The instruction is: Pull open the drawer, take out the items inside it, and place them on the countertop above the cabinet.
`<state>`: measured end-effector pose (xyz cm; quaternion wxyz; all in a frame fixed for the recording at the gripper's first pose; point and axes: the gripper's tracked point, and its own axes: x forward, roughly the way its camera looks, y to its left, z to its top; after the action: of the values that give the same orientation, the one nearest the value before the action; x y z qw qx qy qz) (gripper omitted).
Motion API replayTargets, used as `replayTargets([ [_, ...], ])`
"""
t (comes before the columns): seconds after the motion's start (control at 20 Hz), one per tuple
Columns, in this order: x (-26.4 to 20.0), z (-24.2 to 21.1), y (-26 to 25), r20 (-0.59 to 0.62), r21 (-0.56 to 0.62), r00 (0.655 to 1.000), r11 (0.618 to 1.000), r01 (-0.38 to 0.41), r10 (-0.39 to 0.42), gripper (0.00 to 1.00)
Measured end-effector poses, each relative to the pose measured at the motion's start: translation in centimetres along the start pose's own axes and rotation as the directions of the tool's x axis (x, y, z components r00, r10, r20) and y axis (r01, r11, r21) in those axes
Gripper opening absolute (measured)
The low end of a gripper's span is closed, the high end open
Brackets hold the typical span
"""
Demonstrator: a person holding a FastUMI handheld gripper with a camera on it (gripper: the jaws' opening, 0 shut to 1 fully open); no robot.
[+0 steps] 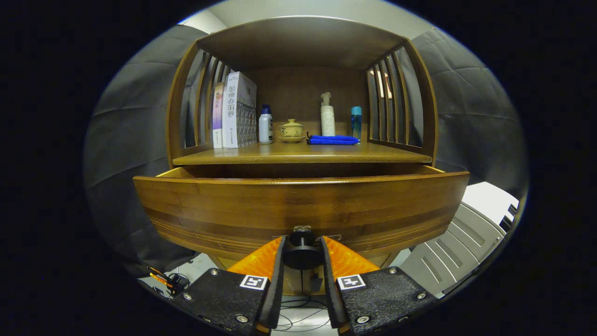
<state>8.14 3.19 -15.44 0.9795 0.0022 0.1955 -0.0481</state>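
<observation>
The drawer [301,205] is made of brown wood with darker stripes running along its front. Its long side goes from left to right, and the front faces the tongs [302,254]. It is pulled partway out from under the worktop [298,154] of the cabinet [422,93]. The inside of the drawer is hidden behind its tall front.

A small round black knob [302,252] sticks out from the middle of the drawer front. The tongs are closed on this knob, with 1 orange finger pressing on each side.

On the worktop stand 2 books [233,112] at the left. Next to them are a white bottle with a blue cap [265,125], a small tan cup with a lid [291,130], a folded blue cloth [332,139], a tall white pump bottle [327,116] and a blue bottle [356,122].
</observation>
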Motion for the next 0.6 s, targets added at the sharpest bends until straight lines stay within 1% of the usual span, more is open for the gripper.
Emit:
replayTargets([
  [0.35,-4.1,-1.9,-0.1,-0.008,-0.006,1.0,1.0,-0.023,0.023,0.4],
  [0.4,-4.3,-2.3,0.1,-0.029,-0.002,0.999,1.0,-0.028,0.028,0.4],
  [0.6,-6.2,-2.8,0.7,-0.033,-0.02,0.999,0.999,-0.044,0.043,0.41],
])
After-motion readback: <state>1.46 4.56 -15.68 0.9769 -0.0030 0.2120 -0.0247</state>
